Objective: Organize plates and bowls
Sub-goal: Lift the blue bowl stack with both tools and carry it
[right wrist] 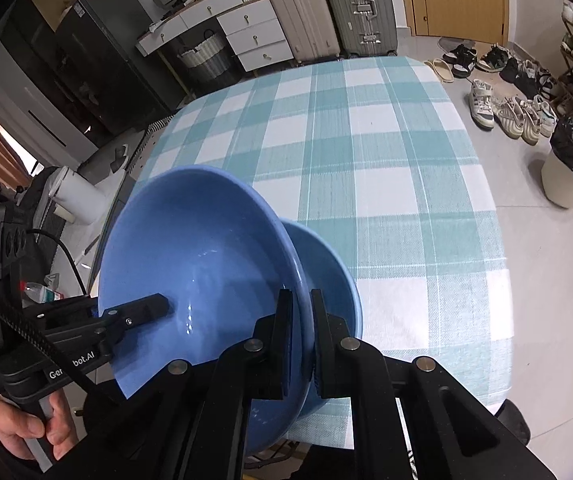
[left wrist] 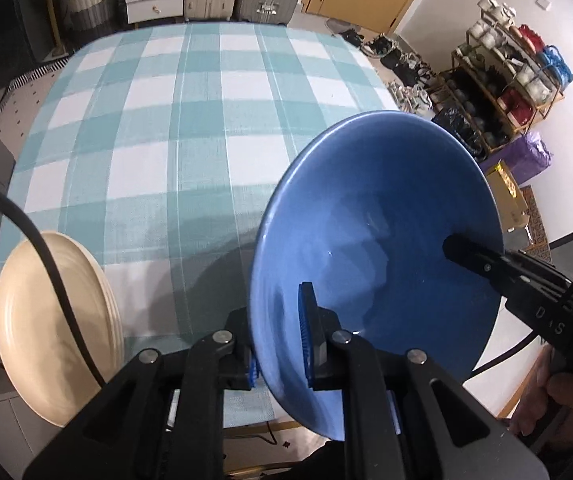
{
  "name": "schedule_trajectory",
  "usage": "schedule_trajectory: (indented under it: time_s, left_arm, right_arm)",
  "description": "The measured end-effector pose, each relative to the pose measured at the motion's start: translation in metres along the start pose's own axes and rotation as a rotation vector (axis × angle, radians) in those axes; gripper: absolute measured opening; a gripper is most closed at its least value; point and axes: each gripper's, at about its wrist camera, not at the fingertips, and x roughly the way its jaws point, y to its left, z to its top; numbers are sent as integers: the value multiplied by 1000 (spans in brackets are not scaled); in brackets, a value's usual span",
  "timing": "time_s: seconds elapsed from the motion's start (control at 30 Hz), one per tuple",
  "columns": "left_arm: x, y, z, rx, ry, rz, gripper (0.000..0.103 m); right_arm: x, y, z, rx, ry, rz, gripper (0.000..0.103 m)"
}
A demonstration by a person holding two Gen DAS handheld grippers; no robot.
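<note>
Checked teal-and-white cloth covers the surface (right wrist: pixel 386 168), with suitcases (right wrist: pixel 326 8) and white drawers (right wrist: pixel 254 36) behind it and shoes (right wrist: pixel 498 108) scattered on the floor to one side.

Above the near edge of the surface, both grippers carry one blue bowl (left wrist: pixel 374 248) between them, tilted so that its hollow faces the cameras. The left gripper (left wrist: pixel 282 340) has its fingers closed nearly together on the bowl's rim at the lower left: one blue-padded finger lies inside the hollow, the other outside against the wall. The right gripper (right wrist: pixel 302 340) pinches the opposite side of the rim likewise, one finger inside and one behind the wall, with only the thickness of the wall between them. In the right wrist view a second blue rim (right wrist: pixel 334 280) shows directly behind the first, so it may be a nested pair; I cannot tell for sure.

A cream plate (left wrist: pixel 50 320) lies at the left near edge of the surface, well apart from the bowl. A hand (right wrist: pixel 26 428) grips the left gripper's handle.
</note>
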Motion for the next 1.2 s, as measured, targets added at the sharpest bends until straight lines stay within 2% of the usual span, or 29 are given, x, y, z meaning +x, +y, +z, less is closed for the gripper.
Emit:
schedule_trajectory:
  time_s: [0.1, 0.53, 0.77, 1.03, 1.2]
  left_arm:
    - [8, 3, -4, 1, 18, -11, 12]
    - [17, -7, -10, 118, -21, 116, 13]
    - [27, -9, -15, 147, -33, 150, 13]
    - [27, -7, -16, 135, -29, 138, 13]
    - [27, -7, -19, 133, -41, 131, 17]
  right_arm:
    - [6, -2, -3, -14, 5, -10, 8]
    - [18, 2, -15, -108, 1, -87, 8]
    - [22, 3, -20, -160, -2, -148, 12]
    - [23, 15, -27, -260, -13, -215, 14]
    - [21, 24, -32, -343, -10, -315, 16]
